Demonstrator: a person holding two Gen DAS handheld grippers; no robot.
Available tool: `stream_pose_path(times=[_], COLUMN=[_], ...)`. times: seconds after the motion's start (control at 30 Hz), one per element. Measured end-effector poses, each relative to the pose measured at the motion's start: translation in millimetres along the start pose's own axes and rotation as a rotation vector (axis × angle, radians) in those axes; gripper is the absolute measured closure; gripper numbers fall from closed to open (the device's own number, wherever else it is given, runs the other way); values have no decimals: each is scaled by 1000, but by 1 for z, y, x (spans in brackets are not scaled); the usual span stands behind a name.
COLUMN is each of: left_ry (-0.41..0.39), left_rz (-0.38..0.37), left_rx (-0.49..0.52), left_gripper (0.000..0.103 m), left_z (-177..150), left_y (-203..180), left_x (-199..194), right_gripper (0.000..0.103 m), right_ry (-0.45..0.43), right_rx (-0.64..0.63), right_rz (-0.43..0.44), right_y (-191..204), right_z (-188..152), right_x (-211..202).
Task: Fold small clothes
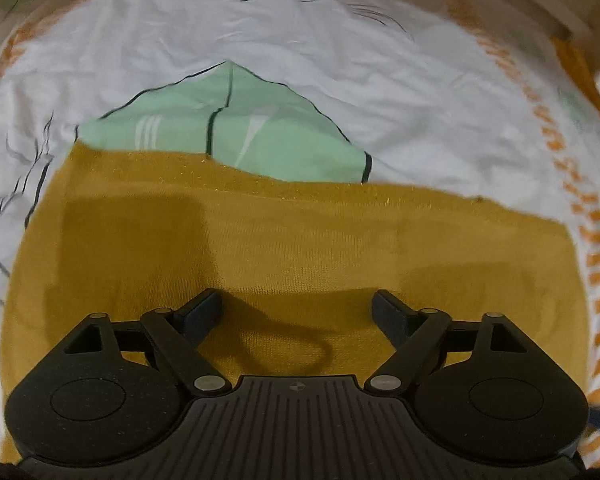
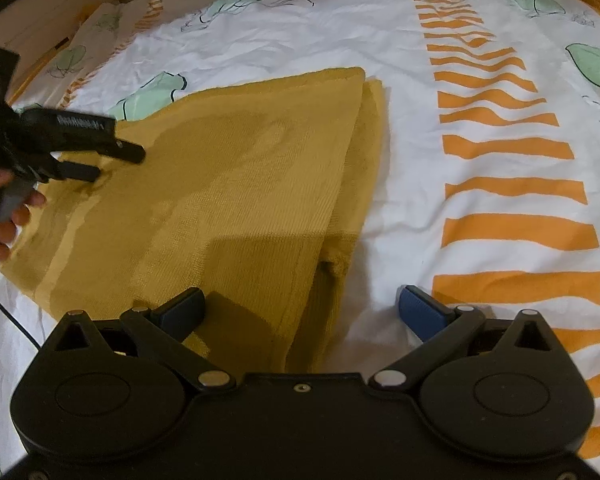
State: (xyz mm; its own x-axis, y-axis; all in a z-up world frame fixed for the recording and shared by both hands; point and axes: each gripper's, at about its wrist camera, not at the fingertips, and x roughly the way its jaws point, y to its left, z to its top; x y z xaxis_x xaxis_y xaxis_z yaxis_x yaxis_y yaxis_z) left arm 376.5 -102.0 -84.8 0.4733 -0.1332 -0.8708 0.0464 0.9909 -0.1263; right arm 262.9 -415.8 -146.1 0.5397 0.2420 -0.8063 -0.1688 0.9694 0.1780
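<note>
A mustard-yellow knit garment [image 2: 228, 184] lies flat on the bed, with one long side folded over so a second layer shows along its right edge. It also fills the lower part of the left wrist view [image 1: 300, 248]. My left gripper [image 1: 298, 312] is open and empty, just above the garment; it also shows in the right wrist view [image 2: 118, 162] at the garment's left edge. My right gripper [image 2: 300, 308] is open and empty, its fingers straddling the garment's near right edge.
The garment lies on a white bedsheet [image 2: 412, 128] printed with orange stripes and green leaves. A wooden bed frame [image 1: 556, 4] runs along the far edge. A black cable [image 2: 12, 312] trails over the sheet at the left.
</note>
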Motion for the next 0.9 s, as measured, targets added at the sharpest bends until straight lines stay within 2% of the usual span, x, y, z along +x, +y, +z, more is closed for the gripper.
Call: stream_pose_path(times=[0.1,0.2,0.33,0.47,0.53,0.67,0.9], left_ry=[1,0,6,21,22,23,25], left_rz=[45,70,76,62,62,63,64], left_rx=[46,40,37,33,35,30,13], left_gripper=[12,9,4,4,3,0,0], left_z=[-2,-2,0,3,3,4,7], left_y=[-9,-13,-14,-12,-12,-12,-13], left_x=[4,8,11,11,12,15,16], right_gripper=[0,0,0,0,0,0,0], right_ry=[-1,-8,-21,-34,-35,-40,-67], right_rx=[24,127,404,550,569,566,516], right_rz=[18,76,234,424,489,528,501], right_y=[-4,-17,-52,-78,-83,-83,-72], right_z=[1,4,12,17,20,30,38], right_x=[-1,-3,-1,15,25,37,46])
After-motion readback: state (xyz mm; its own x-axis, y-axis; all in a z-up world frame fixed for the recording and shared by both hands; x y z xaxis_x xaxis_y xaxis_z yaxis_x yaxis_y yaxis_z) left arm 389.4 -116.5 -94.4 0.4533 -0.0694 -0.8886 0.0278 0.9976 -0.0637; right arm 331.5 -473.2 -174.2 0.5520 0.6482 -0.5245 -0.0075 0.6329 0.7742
